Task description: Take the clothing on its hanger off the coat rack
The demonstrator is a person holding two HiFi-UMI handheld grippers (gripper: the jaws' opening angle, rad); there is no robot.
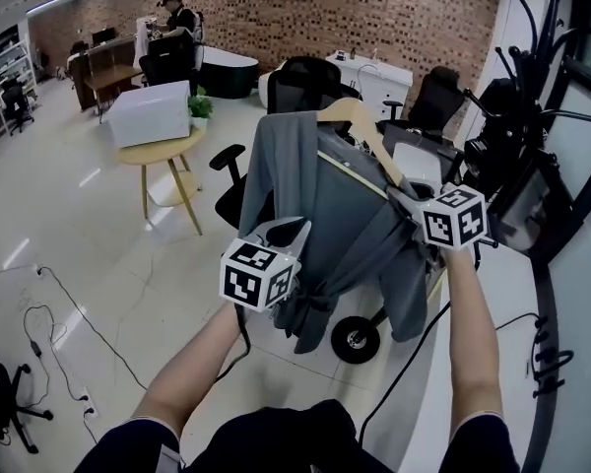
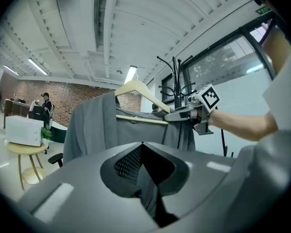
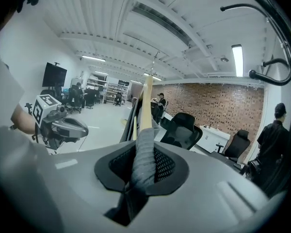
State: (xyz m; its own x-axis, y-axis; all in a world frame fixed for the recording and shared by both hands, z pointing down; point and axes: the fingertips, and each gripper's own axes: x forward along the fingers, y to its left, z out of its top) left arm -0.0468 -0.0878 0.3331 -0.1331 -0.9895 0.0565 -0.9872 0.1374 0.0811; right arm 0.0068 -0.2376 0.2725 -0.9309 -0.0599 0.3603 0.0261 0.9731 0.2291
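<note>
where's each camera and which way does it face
Head view: on the person's head, looking down at the grey garment on its wooden hanger; both forearms, left gripper, right gripper show.
Left gripper view: on the left gripper, facing the garment pinched in its jaws; right forearm shows.
Right gripper view: on the right gripper, along the cloth-covered hanger end it grips; left wrist shows.
Shared: each gripper view shows the other gripper.

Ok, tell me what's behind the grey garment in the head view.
A black chair shows above the garment, and a wheel shows below its hem. The chair's lower part and whatever the wheel belongs to are covered by the cloth.
</note>
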